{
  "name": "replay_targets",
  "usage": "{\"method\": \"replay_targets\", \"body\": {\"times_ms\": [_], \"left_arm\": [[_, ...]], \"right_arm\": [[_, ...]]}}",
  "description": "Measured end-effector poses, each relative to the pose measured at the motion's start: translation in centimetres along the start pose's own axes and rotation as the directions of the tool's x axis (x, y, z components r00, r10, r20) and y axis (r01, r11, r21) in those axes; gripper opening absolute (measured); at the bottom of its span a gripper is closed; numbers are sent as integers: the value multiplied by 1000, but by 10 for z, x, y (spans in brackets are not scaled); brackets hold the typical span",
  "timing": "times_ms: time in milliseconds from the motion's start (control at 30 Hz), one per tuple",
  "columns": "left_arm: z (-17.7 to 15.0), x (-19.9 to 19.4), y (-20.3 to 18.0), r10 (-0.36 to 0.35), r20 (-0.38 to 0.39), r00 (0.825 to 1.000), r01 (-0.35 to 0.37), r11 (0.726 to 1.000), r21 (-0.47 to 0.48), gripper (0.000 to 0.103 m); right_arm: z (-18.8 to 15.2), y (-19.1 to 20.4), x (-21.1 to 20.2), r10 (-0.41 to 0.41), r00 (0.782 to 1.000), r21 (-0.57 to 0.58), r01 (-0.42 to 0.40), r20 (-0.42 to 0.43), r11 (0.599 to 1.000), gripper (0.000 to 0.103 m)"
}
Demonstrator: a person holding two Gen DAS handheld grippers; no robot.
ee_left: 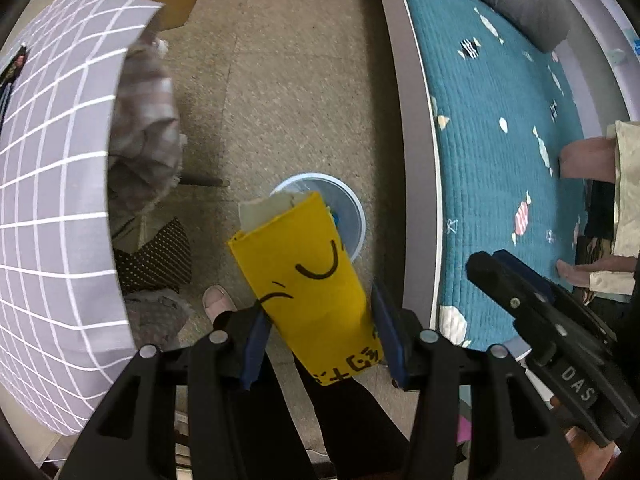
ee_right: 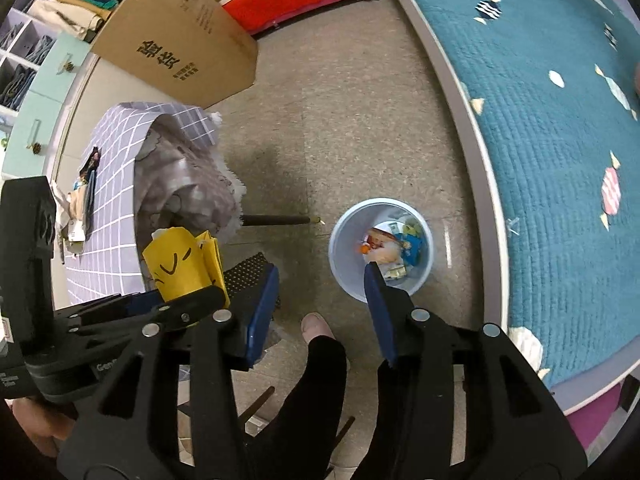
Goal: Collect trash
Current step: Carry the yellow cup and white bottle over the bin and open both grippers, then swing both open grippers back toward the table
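The bed (ee_right: 560, 128) fills the right of both views, a checked table (ee_right: 116, 208) the left, a cardboard box (ee_right: 180, 40) upper left. At centre on the floor stands the bin (ee_right: 348, 280), trash inside. The left gripper (ee_left: 320, 344) pinches a yellow carton (ee_left: 304, 276) above it. The right gripper (ee_right: 320, 308) gapes wide, holding nothing.

Your right gripper (ee_right: 320, 312) hangs with jaws apart above a white trash bin (ee_right: 344, 280) holding wrappers at five o'clock. At nine o'clock, your left gripper (ee_right: 176, 300) clamps a yellow paper bag (ee_right: 180, 264).
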State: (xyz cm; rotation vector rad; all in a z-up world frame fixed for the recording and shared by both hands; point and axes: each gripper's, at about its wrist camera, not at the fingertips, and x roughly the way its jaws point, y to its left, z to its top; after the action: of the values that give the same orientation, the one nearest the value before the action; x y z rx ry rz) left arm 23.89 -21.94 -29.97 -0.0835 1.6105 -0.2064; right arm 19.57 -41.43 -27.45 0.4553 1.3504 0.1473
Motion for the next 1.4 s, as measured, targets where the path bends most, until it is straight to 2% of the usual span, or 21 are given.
{"method": "replay_targets", "body": {"times_ms": [233, 533, 633, 700, 733, 933, 1133, 1400], "left_arm": [[-2, 21, -26, -1, -44, 999, 3, 999, 46, 49], [1, 27, -59, -5, -54, 999, 12, 992, 124, 51], [3, 25, -68, -14, -52, 999, 21, 990, 142, 59], [4, 25, -69, -4, -46, 999, 10, 991, 134, 74], [4, 24, -69, -15, -47, 999, 21, 991, 130, 75], [3, 19, -67, -3, -38, 999, 7, 994, 111, 76], [0, 1, -58, 9, 10, 1000, -10, 997, 78, 76], [-2, -48, -19, 27, 116, 993, -25, 1000, -18, 76]], "right_arm": [[-6, -21, -8, -8, 1000, 41, 8, 10, 999, 45], [-8, -40, -26, -23, 998, 91, 19, 53, 996, 45], [-8, -44, -32, -19, 998, 102, 13, 66, 995, 46], [-8, -48, -35, -19, 997, 115, 10, 75, 993, 46], [-8, -50, -37, -19, 997, 120, 10, 76, 993, 47], [-9, -54, -40, -17, 997, 124, 7, 79, 992, 47], [-7, -44, -44, 4, 997, 98, -12, 78, 995, 47], [12, 6, -48, 55, 995, -16, -54, 80, 998, 47]]}}
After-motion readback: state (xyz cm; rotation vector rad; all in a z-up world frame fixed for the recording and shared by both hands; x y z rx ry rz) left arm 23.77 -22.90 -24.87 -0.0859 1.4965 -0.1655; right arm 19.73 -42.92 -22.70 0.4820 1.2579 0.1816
